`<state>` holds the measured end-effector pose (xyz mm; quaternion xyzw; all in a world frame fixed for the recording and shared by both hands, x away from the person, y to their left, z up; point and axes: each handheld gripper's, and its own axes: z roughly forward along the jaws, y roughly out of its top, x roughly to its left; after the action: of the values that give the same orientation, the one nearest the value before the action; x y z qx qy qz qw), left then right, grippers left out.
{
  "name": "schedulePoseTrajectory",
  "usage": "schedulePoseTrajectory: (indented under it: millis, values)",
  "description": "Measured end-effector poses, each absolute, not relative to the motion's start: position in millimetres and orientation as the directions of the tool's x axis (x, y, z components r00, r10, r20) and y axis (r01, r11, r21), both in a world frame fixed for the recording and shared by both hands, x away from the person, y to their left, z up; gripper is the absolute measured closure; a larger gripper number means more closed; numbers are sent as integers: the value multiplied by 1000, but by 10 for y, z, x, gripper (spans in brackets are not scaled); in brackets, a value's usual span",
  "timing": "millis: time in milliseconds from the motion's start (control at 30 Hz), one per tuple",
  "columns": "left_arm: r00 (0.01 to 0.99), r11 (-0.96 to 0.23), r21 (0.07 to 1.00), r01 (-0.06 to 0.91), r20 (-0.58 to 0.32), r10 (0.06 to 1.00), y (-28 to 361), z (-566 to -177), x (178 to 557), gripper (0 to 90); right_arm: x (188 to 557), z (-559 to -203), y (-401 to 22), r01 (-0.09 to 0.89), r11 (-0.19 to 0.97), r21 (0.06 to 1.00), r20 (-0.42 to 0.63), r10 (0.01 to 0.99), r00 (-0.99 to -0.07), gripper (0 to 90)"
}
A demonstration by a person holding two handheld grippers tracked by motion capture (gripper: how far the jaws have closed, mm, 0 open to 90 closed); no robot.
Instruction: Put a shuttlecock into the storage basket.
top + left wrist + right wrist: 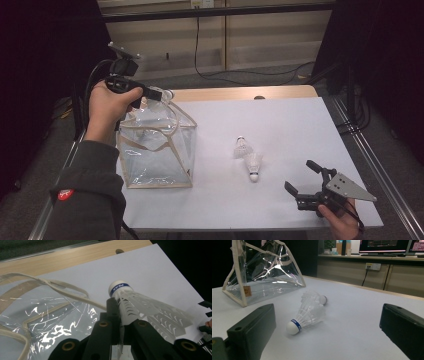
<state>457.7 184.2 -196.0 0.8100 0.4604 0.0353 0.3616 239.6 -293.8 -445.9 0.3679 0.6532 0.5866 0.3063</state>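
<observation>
My left gripper (161,93) hangs over the open top of a clear plastic bag with beige trim (157,145), shut on a white plastic shuttlecock (169,93). In the left gripper view the jaws (118,308) pinch the shuttlecock's skirt (140,305), its blue-banded cork pointing away, with the bag (50,322) below. Two more shuttlecocks (254,164) (242,148) lie touching at mid-table. My right gripper (301,176) rests open near the front right corner, aimed at them. Between its jaws (327,322) lies the nearer shuttlecock (308,312), with the bag (262,272) behind.
A white sheet (285,120) covers the table, with a wooden strip (240,93) along the far edge. A metal rail (380,170) runs along the right side. Cables lie on the floor beyond. Dark curtains stand on both sides.
</observation>
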Motion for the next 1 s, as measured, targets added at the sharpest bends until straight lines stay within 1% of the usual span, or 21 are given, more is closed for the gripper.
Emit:
schedulePoseTrajectory:
  millis: [1000]
  values:
    - [485,-239,609,757,-277,829,2075,-2151,4666,891,2391,-4457,-2944,119,45,992,27,840,-542,5]
